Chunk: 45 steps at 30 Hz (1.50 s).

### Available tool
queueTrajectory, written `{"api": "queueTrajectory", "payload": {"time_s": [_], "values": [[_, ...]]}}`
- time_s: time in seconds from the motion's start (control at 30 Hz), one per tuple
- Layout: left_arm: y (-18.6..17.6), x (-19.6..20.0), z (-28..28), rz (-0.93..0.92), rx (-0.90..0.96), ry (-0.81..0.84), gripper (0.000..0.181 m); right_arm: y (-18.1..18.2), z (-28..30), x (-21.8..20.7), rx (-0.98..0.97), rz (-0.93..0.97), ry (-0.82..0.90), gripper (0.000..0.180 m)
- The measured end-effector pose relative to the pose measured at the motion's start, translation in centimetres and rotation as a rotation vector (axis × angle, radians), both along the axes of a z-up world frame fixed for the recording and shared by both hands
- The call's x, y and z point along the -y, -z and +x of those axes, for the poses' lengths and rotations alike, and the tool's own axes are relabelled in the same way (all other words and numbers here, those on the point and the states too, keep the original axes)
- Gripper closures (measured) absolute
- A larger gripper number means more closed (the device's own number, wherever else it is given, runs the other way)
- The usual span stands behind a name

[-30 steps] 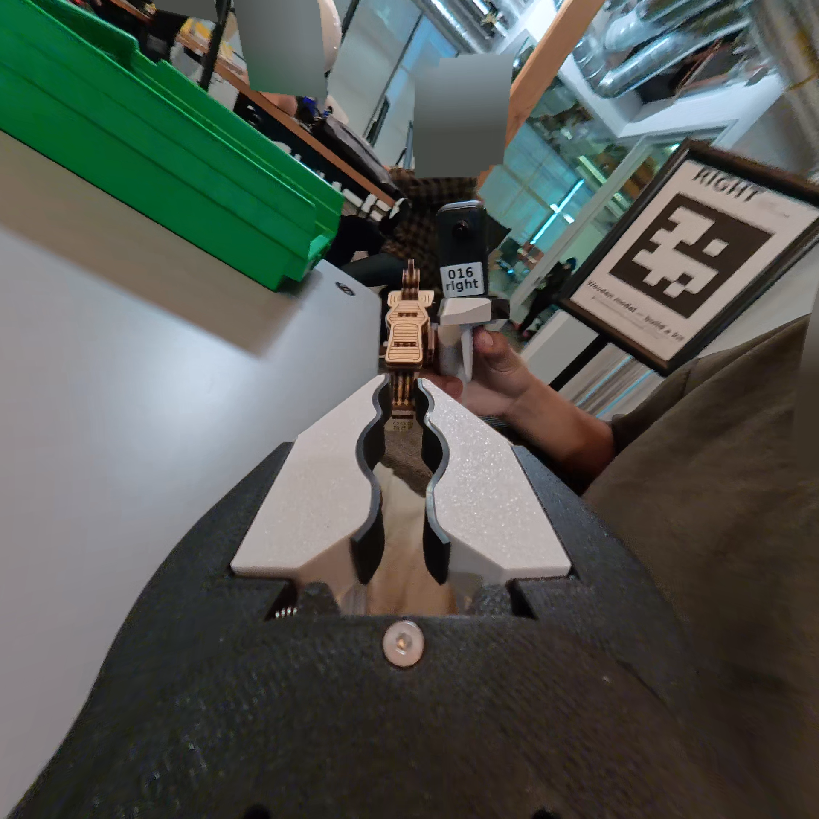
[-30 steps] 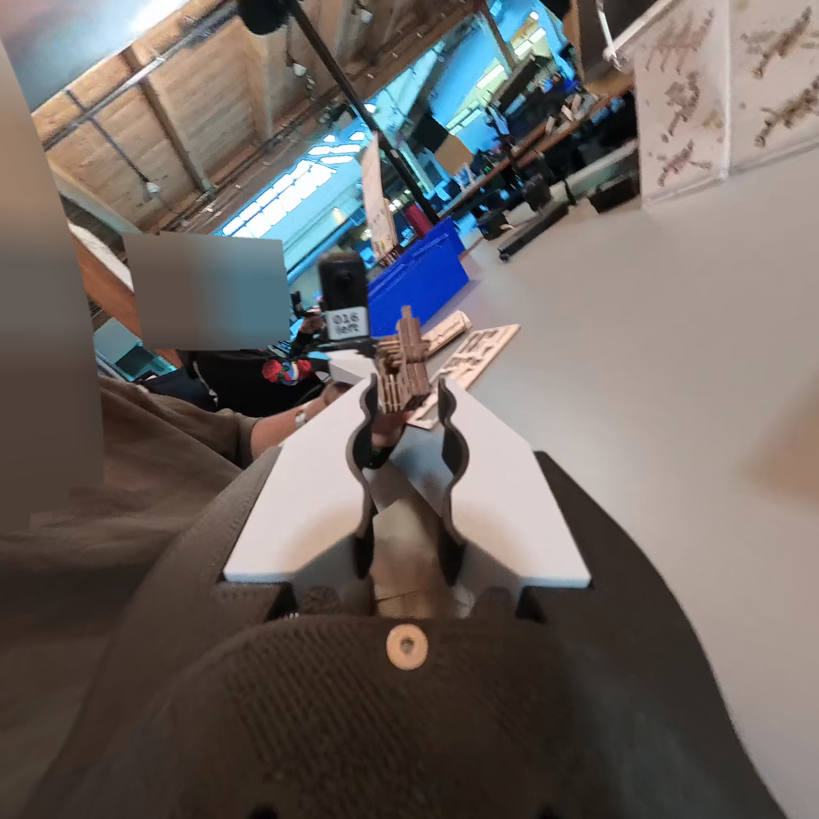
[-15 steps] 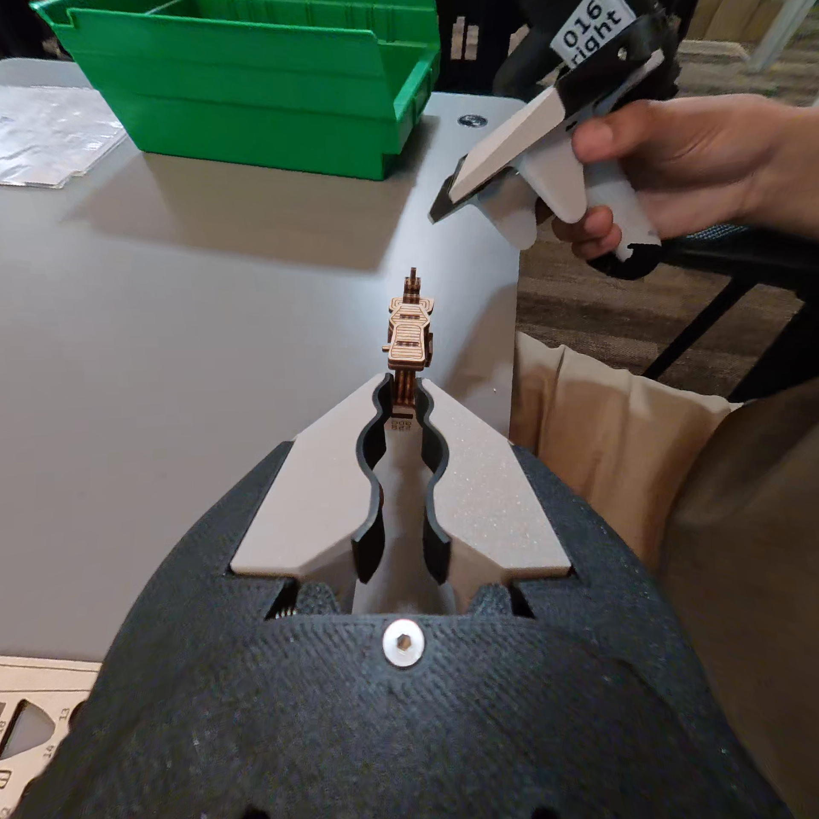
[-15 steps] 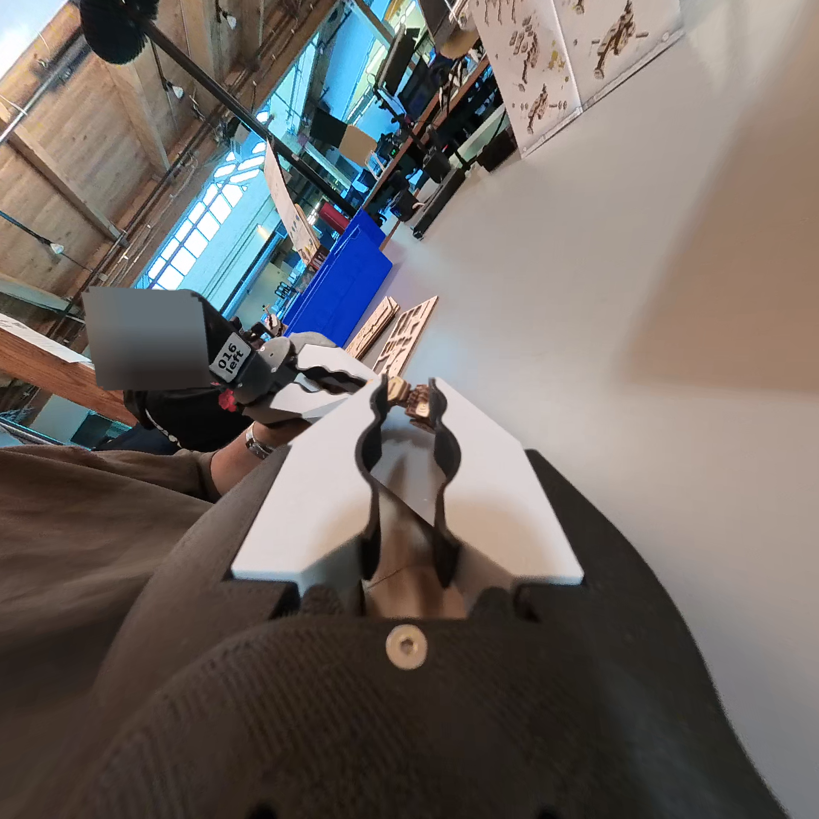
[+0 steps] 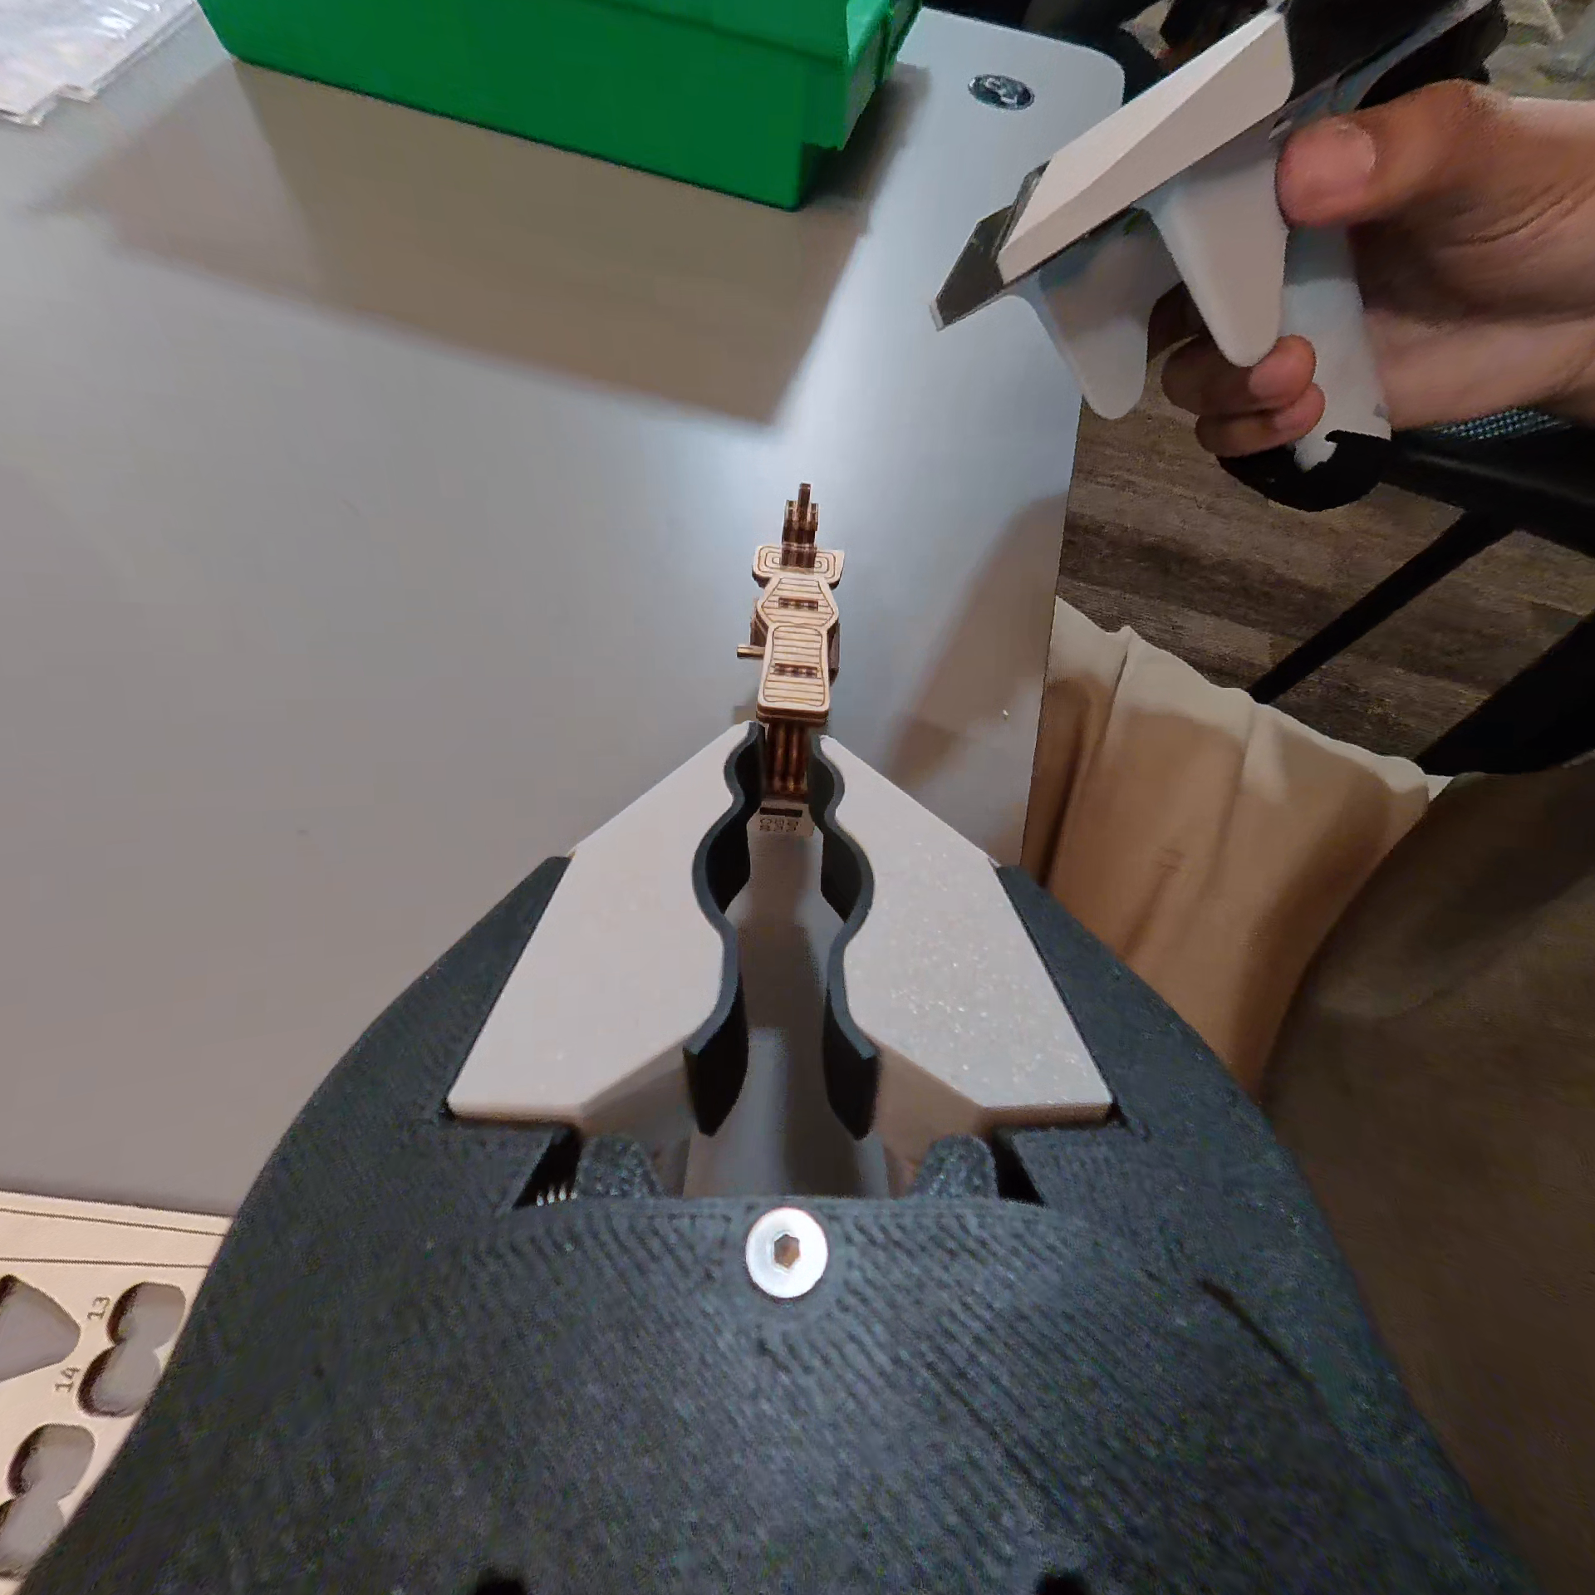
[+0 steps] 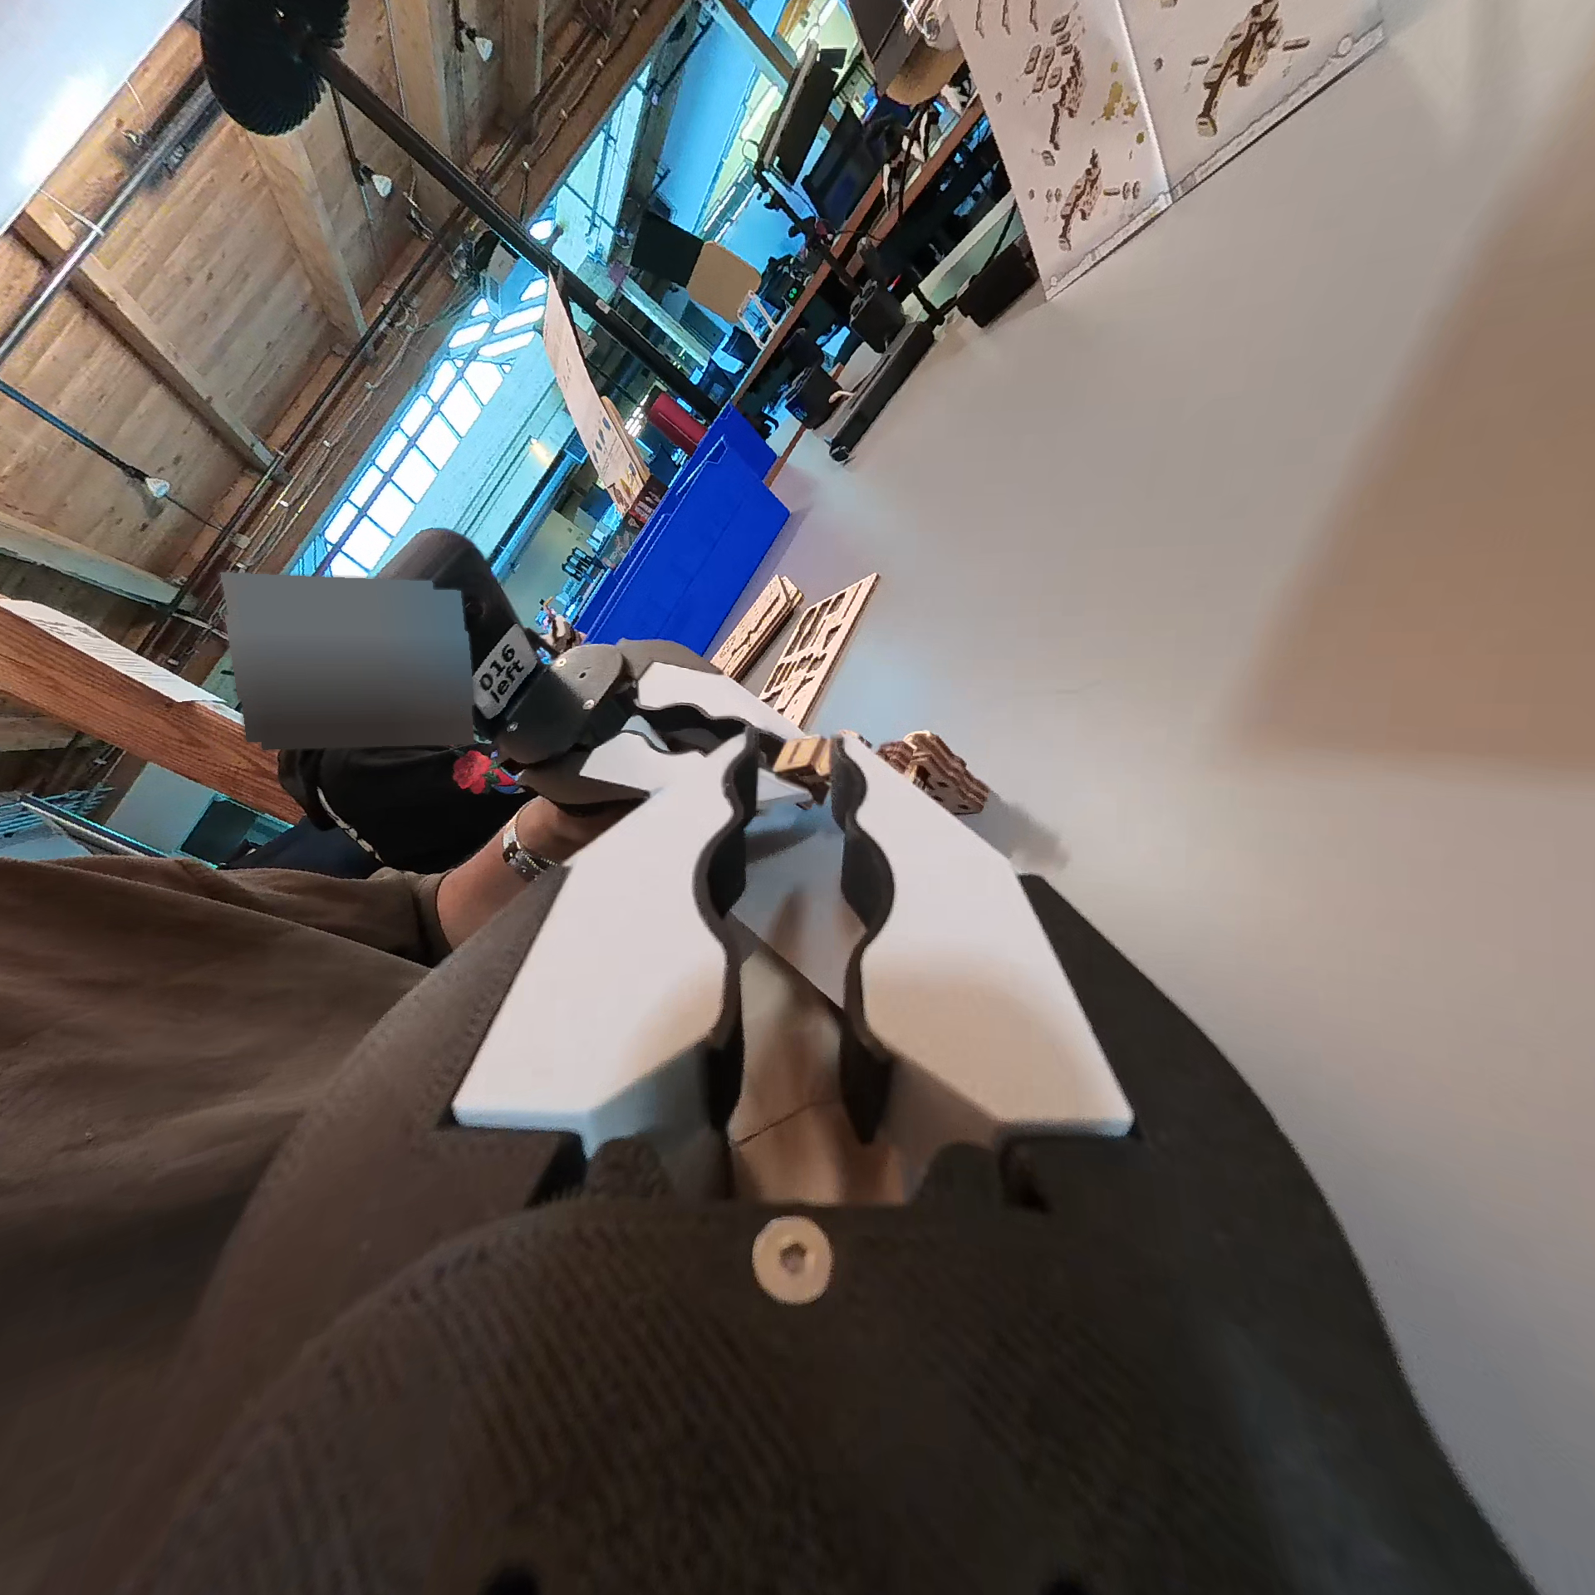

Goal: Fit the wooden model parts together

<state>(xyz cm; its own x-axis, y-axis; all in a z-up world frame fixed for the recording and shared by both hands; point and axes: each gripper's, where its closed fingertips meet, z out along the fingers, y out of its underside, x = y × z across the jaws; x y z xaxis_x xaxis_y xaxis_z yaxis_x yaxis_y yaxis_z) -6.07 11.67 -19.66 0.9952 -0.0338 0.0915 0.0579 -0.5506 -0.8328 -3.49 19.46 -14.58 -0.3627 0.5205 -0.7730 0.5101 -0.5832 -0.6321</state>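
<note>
Table edge (image 5: 1066, 483) beside held model (image 5: 792, 639)

black textured hand-held gripper (image 5: 787, 759) | white fingers (image 5: 621, 941) | silver hex screw (image 5: 786, 1276) | brown sleeve (image 6: 198, 949)

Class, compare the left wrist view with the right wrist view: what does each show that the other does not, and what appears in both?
Only the left wrist view shows the green bin, the punched-out wooden sheet at the lower left, and the floor past the table edge.

Only the right wrist view shows the blue bin, two wooden part sheets lying flat, a printed sheet of model pictures, and the timber ceiling.

Both show the grey table, the wooden model clamped in the left hand-held gripper, and the right hand-held gripper.
</note>
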Motion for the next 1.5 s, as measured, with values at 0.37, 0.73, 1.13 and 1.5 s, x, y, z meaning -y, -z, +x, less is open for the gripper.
{"api": "queueTrajectory", "payload": {"time_s": [0.37, 0.73, 1.13, 1.5], "values": [[0.1, 0.1, -0.3, -0.007, 0.027, -0.019, 0.154, -0.4, 0.3, 0.5, -0.011, 0.000, -0.029, 0.163], [-5.0, 1.9, -4.2, 0.068, -0.024, -0.118, 0.145, -1.3, 0.6, 0.8, -0.084, 0.246, -0.018, 0.161], [-4.3, 14.1, -13.7, 0.186, 0.027, -0.653, 0.149, -1.2, -0.4, 5.0, -0.247, 0.724, -0.086, 0.153], [-2.8, 19.2, -12.4, 0.176, -0.026, -0.780, 0.153, -1.1, -1.3, 13.5, -0.346, 0.639, -0.336, 0.150]]}}
